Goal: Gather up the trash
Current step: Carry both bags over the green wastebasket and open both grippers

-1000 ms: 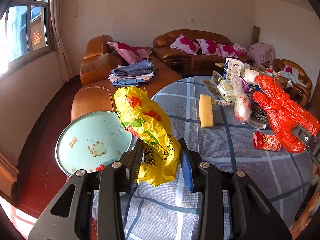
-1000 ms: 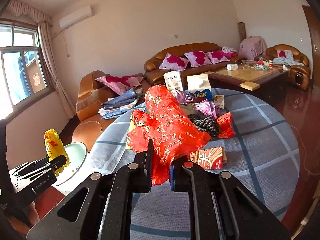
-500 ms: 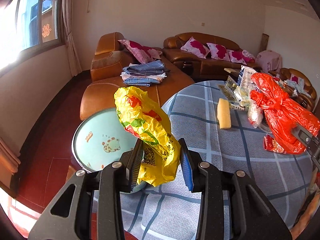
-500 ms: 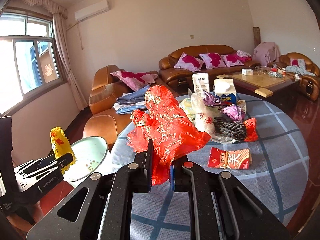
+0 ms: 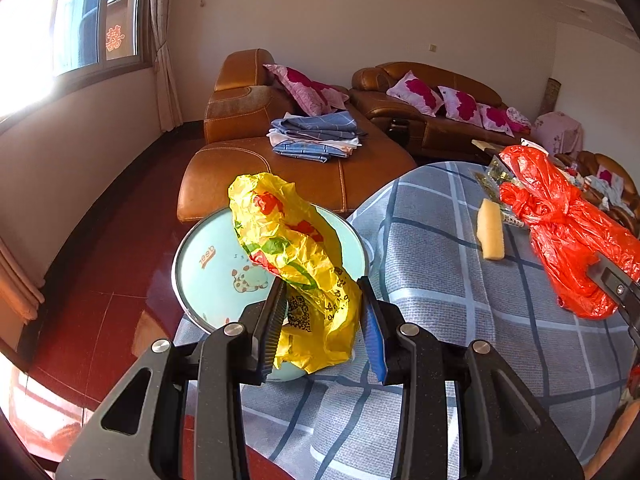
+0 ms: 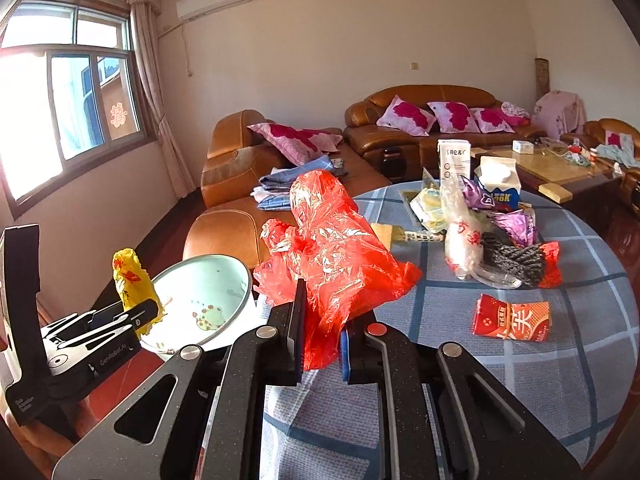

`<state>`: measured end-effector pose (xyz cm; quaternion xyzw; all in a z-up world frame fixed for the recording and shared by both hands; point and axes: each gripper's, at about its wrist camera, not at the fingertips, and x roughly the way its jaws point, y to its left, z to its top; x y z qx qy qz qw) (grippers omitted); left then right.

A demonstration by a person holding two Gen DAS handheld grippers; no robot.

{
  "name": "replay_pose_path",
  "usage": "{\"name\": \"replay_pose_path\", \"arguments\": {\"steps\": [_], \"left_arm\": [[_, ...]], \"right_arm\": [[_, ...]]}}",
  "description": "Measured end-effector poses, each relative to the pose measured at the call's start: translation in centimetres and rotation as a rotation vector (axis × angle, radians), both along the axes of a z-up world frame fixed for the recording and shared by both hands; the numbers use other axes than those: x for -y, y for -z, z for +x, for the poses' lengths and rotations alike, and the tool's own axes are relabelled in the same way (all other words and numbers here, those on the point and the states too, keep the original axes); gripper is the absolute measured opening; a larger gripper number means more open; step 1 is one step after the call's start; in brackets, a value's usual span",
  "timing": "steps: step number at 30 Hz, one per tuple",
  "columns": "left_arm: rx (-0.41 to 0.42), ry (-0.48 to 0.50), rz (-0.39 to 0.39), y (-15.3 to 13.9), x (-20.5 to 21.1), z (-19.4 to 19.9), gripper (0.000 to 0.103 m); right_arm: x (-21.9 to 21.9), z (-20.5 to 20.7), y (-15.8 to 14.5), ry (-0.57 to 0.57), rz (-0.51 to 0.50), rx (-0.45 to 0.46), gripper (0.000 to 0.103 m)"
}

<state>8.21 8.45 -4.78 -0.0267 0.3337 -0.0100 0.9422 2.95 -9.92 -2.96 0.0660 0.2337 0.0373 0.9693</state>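
Counting from where I stand: two grippers, two crumpled plastic bags, one pale blue basin (image 5: 208,264), one round checked table (image 6: 560,380). The left gripper (image 5: 324,320) has its jaws partly closed, pinching the yellow bag (image 5: 292,248) above the basin at the table's edge. The right gripper (image 6: 322,332) has jaws nearly together, clamping the red bag (image 6: 336,248) over the table.
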Motion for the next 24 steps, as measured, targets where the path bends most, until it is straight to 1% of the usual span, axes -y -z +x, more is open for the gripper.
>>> {"name": "replay_pose_path", "arguments": {"steps": [10, 16, 24], "left_arm": [[-0.032, -0.054, -0.015, 1.0, -2.2, 1.2, 0.036], [-0.048, -0.067, -0.022, 1.5, -2.8, 1.7, 0.036], [-0.074, -0.084, -0.037, 2.1, -4.3, 2.5, 0.036]], "right_arm": [[-2.9, 1.9, 0.2, -0.068, -0.004, -0.016, 0.014], [-4.3, 2.7, 0.3, -0.097, -0.010, -0.021, 0.014], [-5.9, 4.3, 0.6, -0.129, -0.009, -0.050, 0.014]]}}
